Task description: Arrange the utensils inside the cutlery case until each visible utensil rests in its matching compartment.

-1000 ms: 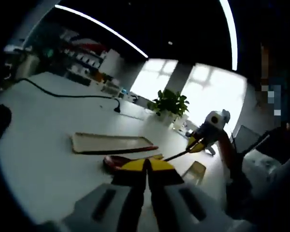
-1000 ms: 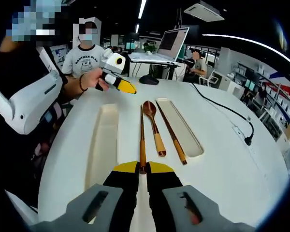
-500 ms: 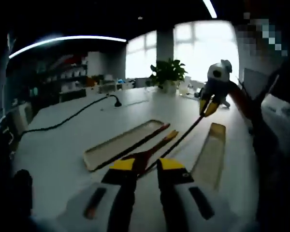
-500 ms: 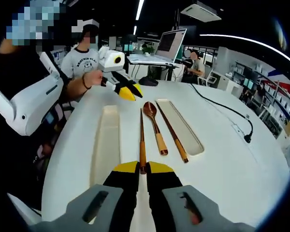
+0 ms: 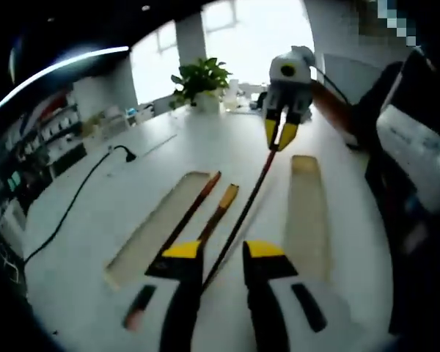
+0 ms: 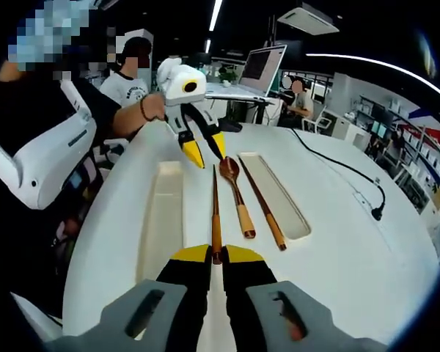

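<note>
My right gripper (image 6: pixel 216 257) is shut on the near end of a dark wooden chopstick (image 6: pixel 214 205), which lies lengthwise on the white table. A wooden spoon (image 6: pixel 236 198) lies beside it, and a second chopstick (image 6: pixel 262 209) rests along the edge of the long cream tray (image 6: pixel 282 194). Another cream tray (image 6: pixel 163 220) lies to the left. My left gripper (image 6: pixel 206 150) hovers open over the far tip of the held chopstick. In the left gripper view its jaws (image 5: pixel 224 253) straddle the chopstick (image 5: pixel 242 216), and the right gripper (image 5: pixel 279 136) holds the far end.
A black power cable (image 6: pixel 352 172) runs across the table's right side. A laptop (image 6: pixel 260 66) stands at the far end, with people seated behind it. A potted plant (image 5: pixel 202 77) sits at the opposite end. A white sleeve (image 6: pixel 37 161) is at the left edge.
My left gripper has swung in over the far ends of the utensils and its jaws have opened around the chopstick. My right gripper has stayed still, shut on the chopstick.
</note>
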The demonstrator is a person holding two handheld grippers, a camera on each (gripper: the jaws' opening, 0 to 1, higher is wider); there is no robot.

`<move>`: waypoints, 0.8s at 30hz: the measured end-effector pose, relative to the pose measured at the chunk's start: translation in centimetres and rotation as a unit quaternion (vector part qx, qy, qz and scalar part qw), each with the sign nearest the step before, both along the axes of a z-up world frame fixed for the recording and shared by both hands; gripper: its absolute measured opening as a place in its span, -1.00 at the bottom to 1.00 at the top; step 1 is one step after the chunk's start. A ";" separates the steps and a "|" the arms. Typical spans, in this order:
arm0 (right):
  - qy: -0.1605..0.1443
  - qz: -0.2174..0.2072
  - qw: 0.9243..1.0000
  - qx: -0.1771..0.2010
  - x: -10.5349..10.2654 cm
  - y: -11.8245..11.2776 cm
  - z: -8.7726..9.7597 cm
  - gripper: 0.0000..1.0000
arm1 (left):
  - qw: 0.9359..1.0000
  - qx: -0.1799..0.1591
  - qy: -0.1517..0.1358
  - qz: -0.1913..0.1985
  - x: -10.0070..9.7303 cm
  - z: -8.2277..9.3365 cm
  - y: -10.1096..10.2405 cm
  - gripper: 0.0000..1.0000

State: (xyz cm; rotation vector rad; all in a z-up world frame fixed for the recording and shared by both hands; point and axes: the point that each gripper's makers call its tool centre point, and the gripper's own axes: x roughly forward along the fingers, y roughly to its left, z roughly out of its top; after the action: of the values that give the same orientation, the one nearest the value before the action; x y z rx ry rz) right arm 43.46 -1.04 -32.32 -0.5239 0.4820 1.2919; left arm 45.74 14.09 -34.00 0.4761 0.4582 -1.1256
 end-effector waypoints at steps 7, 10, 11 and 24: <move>-0.001 0.006 1.000 -0.002 0.0 0.3 0.0 -0.91 | 0.999 0.043 0.015 -0.027 0.1 -1.1 -0.4 -0.58; -0.001 0.008 1.000 -0.001 -0.1 0.5 0.1 -0.91 | 0.997 0.065 0.017 -0.042 -0.1 -1.6 -0.5 -0.58; -0.001 0.009 1.000 -0.001 -0.1 0.6 0.1 -0.91 | 0.997 0.068 0.019 -0.044 -0.2 -1.7 -0.5 -0.58; 0.005 0.012 1.000 -0.002 -0.4 0.7 0.1 -0.91 | 0.992 0.092 0.063 -0.058 -0.2 -2.6 -0.6 -0.69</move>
State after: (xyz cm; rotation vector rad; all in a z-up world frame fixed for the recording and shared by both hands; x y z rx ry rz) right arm 43.08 -0.34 -32.27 -0.5277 0.4883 1.3179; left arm 45.52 13.49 -36.57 0.6008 0.6547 -1.2357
